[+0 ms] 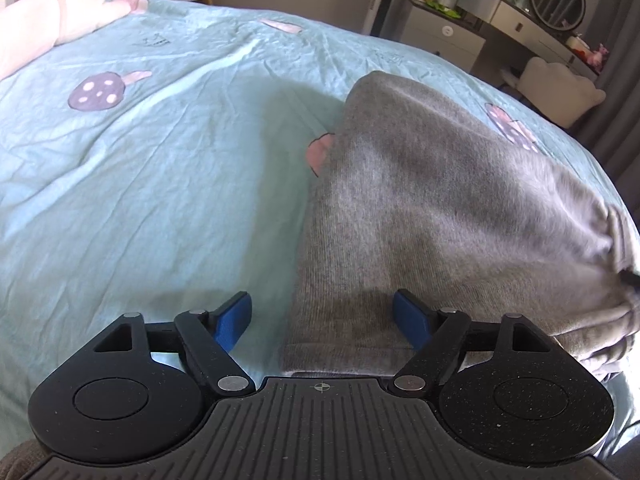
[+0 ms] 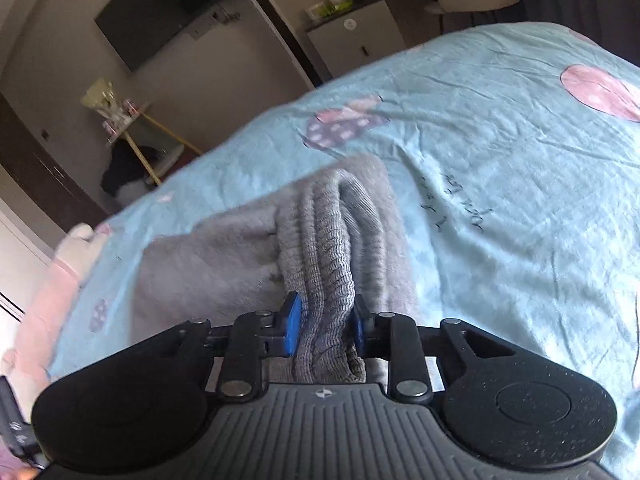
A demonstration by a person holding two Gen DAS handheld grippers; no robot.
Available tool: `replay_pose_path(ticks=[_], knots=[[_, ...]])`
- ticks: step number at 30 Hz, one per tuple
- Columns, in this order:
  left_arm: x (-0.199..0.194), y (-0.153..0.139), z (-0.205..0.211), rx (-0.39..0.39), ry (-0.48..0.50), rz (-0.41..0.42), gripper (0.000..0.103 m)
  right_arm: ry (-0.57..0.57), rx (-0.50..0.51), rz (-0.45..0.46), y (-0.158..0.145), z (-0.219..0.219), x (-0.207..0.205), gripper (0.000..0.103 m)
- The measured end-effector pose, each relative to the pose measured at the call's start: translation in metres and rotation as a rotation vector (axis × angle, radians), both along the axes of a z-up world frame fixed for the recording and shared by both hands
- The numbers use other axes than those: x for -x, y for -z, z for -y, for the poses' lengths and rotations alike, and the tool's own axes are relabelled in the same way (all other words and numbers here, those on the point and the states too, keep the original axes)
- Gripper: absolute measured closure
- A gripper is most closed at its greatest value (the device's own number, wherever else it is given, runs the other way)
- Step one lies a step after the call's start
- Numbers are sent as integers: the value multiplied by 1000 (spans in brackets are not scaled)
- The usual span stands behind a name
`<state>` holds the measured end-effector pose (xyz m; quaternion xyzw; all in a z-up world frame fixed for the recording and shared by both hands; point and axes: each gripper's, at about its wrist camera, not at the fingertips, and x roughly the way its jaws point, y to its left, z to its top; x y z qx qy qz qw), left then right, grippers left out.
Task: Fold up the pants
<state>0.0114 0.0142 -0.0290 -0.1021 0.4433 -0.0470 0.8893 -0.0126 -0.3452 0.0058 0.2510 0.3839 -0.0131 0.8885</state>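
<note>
Grey knit pants [image 1: 432, 216] lie on a light blue bedsheet [image 1: 160, 168], stretching from the near edge of the left wrist view up to the right. My left gripper [image 1: 322, 312] hovers open over the near cuff end of the pants; its blue pads [image 1: 236, 316] stand wide apart and touch nothing. In the right wrist view my right gripper [image 2: 326, 326] is shut on the bunched ribbed waistband [image 2: 324, 264] of the pants, blue pads pressing it from both sides. The rest of the pants [image 2: 208, 264] spreads off to the left on the sheet.
The bedsheet [image 2: 500, 184] carries mushroom prints. A pink and white pillow [image 1: 52, 16] lies at the far left of the bed. Beyond the bed stand a dresser with a round mirror [image 1: 556, 0], a white chair [image 1: 556, 88] and a dark wall screen [image 2: 160, 8].
</note>
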Motion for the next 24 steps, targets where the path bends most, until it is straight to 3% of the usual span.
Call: replay_pose_path(ticks=[3,5,6,14,17,20,24], knots=[[0,0,-1,4,-1,-2,18,-2,-18,-10,5,7,-4,66],[0,0,-2,9,-6,-4,18,4,48,-33,2,6,-5,35],[0,0,-2,14,-7,-4,18,8,63,-35,1,7,-4,33],[-1,0,-9,80,-13,-11,17,30,-114,-80,21,33,-5,15],[-4,-1,-16,151,-6,-24,17,40,-224,-92,33,44,-7,14],[-13,-2,-25,244,7,-37,16,21,-267,-90,39,50,-10,11],[-39,-5,-25,251,58,-52,15,-29,-295,-89,43,53,-22,10]])
